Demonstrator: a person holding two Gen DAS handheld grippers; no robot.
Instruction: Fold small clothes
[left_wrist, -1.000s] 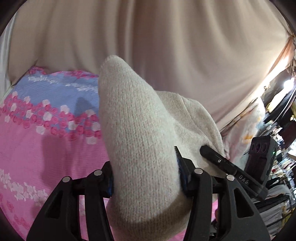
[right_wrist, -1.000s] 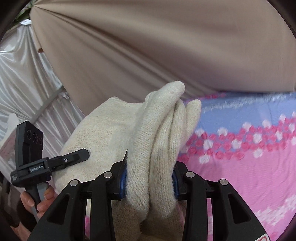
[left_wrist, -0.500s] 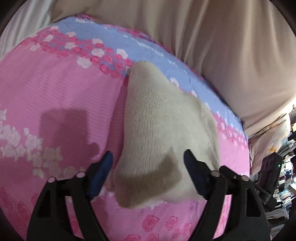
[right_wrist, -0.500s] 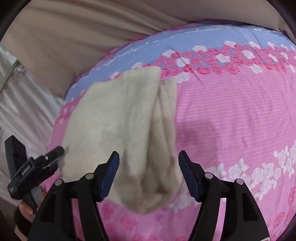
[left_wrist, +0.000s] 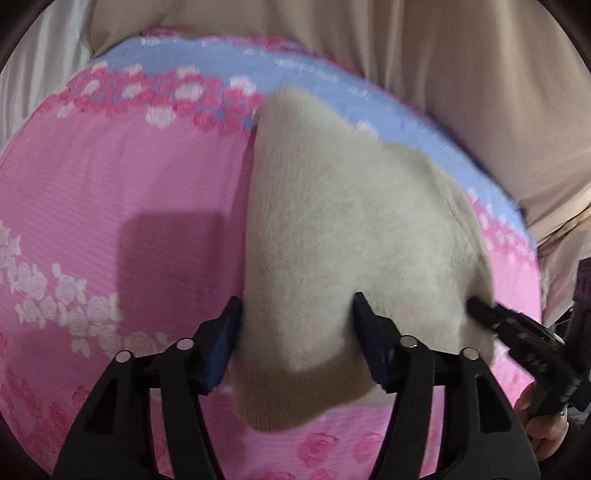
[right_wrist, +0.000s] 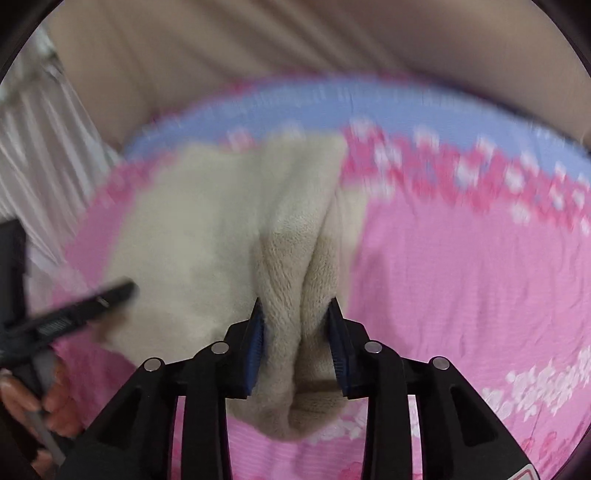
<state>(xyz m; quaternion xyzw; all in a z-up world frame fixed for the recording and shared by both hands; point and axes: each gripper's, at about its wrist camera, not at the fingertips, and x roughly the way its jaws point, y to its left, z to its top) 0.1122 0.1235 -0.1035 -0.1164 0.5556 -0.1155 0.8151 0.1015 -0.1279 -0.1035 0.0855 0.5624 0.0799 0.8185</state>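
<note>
Right tool (right_wrist: 295, 314) is pinching the bunched near edge of the cream sweater (right_wrist: 207, 229); left tool (left_wrist: 295, 314) sits clamped on the near corner too, fingers pressed into the fabric. The sweater lies spread on the pink flowered bedsheet (left_wrist: 110, 192), beige curtain (left_wrist: 443, 74) hanging beyond.

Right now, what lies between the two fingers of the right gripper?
In the right wrist view, a bunched fold of the cream knit garment sits between the right gripper fingers, pinched by both blue pads.
</note>
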